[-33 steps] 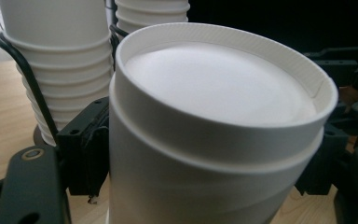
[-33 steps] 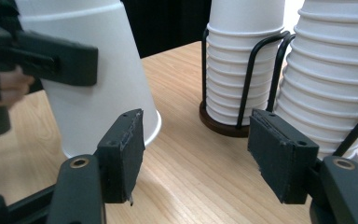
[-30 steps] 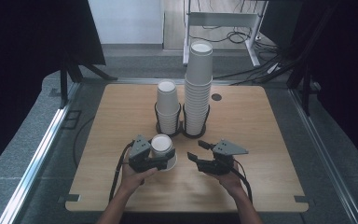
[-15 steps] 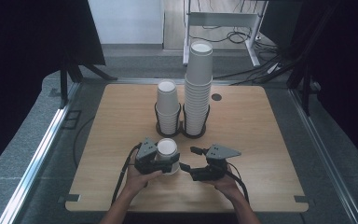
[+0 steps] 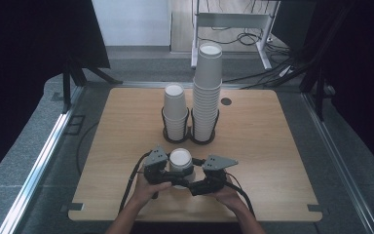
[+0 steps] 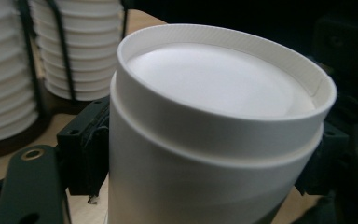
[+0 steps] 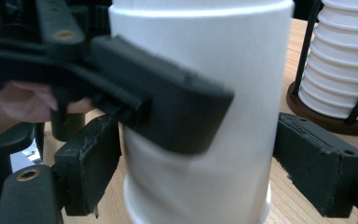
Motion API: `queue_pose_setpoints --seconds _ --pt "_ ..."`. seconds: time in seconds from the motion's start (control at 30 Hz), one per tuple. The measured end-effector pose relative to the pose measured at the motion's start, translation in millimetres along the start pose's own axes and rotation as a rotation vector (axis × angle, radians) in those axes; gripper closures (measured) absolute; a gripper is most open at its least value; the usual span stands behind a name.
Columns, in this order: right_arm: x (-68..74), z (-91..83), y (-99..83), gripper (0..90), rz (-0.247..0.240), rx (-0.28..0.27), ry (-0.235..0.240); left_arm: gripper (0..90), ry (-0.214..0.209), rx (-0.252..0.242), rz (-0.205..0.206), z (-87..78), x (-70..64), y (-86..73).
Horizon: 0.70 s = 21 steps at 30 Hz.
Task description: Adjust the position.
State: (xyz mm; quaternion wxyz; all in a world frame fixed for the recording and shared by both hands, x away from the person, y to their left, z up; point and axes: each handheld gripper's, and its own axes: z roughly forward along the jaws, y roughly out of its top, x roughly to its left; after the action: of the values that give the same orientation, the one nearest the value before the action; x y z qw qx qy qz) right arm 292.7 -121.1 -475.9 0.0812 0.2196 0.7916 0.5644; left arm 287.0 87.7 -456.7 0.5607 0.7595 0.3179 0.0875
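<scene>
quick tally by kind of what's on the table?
Cup stacks in black holders: 2, short and tall
Cups between the tools, nested, number unclear: 1 set
Tools: 2, left and right
Total: 5

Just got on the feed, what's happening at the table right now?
A person holds a gripper in each hand at the near edge of the table. The left gripper grips a white paper cup, and the right gripper has its jaws on either side of the same cup, not clearly closed. Behind them, a short stack of cups and a tall stack stand in holders.
</scene>
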Motion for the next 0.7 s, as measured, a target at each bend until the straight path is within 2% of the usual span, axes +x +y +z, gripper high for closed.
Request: queue_pose_setpoints --seconds 0.17,0.4,0.6,0.7 --pt "0.3 0.1 -0.8 14.2 -0.002 0.002 0.017 20.6 -0.037 0.017 -0.006 5.0 -4.7 -1.5" --pt "0.3 3.0 -2.3 14.3 0.001 0.008 0.028 20.6 -0.045 0.026 -0.009 7.6 -6.1 -3.5" --pt "0.3 3.1 -3.4 16.7 -0.009 0.006 0.021 19.5 -0.041 0.022 -0.026 8.2 -5.0 -4.0" --pt "0.2 2.9 -3.8 17.2 -0.015 0.004 0.011 13.6 -0.010 0.013 -0.026 5.6 -4.8 -1.5"
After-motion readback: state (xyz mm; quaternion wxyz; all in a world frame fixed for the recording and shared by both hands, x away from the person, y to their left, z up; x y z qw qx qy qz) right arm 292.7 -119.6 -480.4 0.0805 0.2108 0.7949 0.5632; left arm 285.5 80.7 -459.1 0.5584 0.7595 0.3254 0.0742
